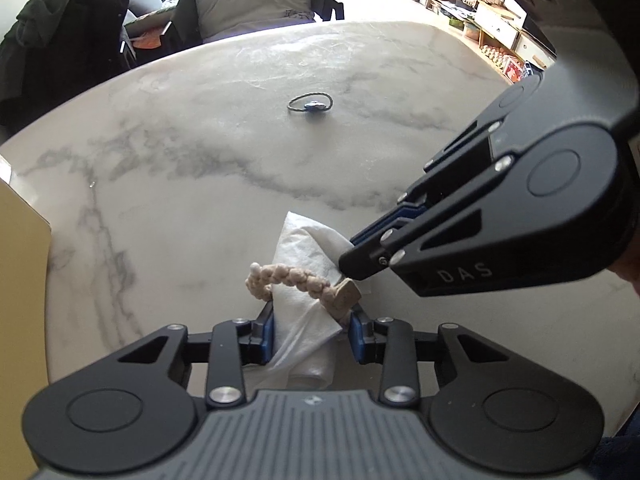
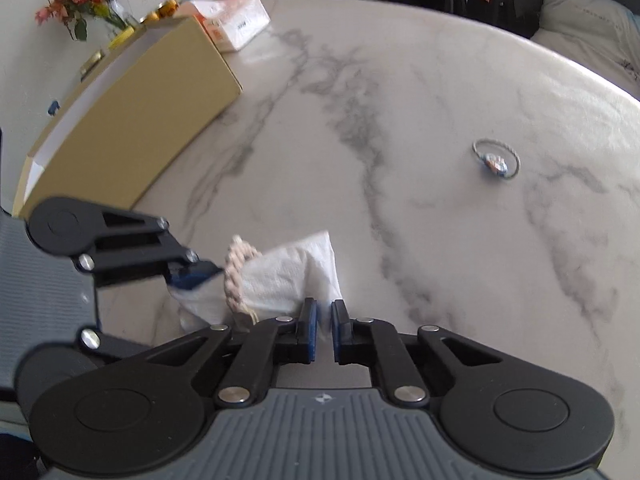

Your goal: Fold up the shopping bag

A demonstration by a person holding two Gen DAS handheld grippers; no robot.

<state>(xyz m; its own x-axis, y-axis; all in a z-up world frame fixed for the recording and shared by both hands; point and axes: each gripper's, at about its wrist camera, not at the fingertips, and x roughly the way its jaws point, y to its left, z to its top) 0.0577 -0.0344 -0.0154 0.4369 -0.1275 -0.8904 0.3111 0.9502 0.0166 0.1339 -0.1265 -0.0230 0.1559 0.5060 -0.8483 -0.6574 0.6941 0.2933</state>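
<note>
my left tongs (image 1: 312,336) squeeze the folded white bag (image 1: 304,252) low on the marble desk (image 1: 200,140), a beige braided band (image 1: 288,276) around it. my right tongs (image 2: 325,320), nearly closed, pinch its corner.

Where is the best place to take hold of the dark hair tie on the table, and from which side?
Grip the thin cord of the hair tie opposite its blue bead, coming from above. It lies flat as an open loop.
</note>
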